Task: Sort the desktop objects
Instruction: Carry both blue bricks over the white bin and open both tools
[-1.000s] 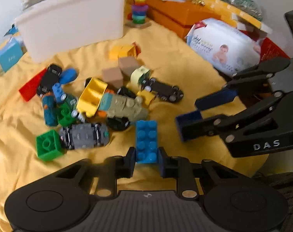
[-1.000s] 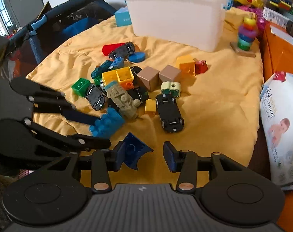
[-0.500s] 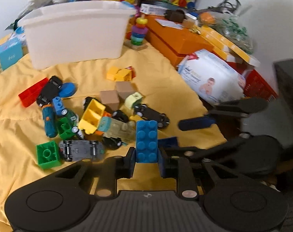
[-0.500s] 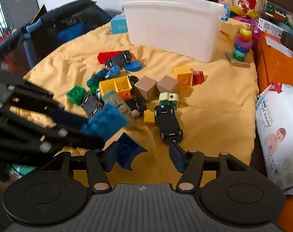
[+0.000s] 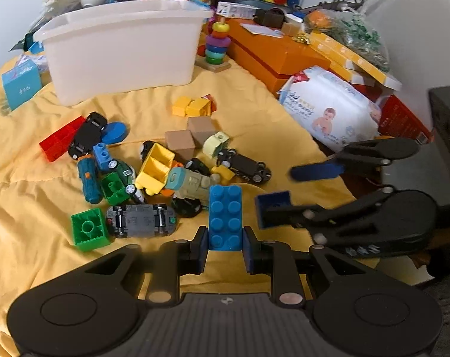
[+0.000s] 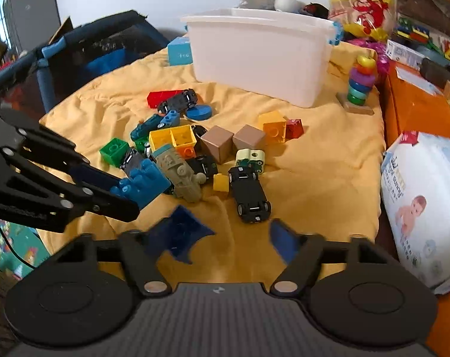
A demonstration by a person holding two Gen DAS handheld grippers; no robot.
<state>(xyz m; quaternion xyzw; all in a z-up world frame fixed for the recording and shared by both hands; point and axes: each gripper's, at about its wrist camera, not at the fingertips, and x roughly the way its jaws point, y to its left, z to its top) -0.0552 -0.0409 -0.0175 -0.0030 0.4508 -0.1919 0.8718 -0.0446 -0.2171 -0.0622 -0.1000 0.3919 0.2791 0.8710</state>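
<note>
Lifted since a second ago, the blue eight-stud brick now rides well above the yellow blanket, where earlier it lay on the cloth between the closing jaws. The left gripper has its jaws clamped on the brick's two long sides, studs facing the camera, the far end of the brick reaching out ahead of the jaws toward the toy pile. Over that same second the right gripper has spread its jaws wider; they stand well apart with nothing between them.

Seen from the left wrist, the right gripper hangs to the right of the held brick, near it but apart. Just ahead of the left jaws lie a grey overturned toy car and a green brick, with a beige toy train beyond the brick's tip. Ahead of the right jaws sits a black toy car. Farther out, past the pile, stands the white plastic bin.
</note>
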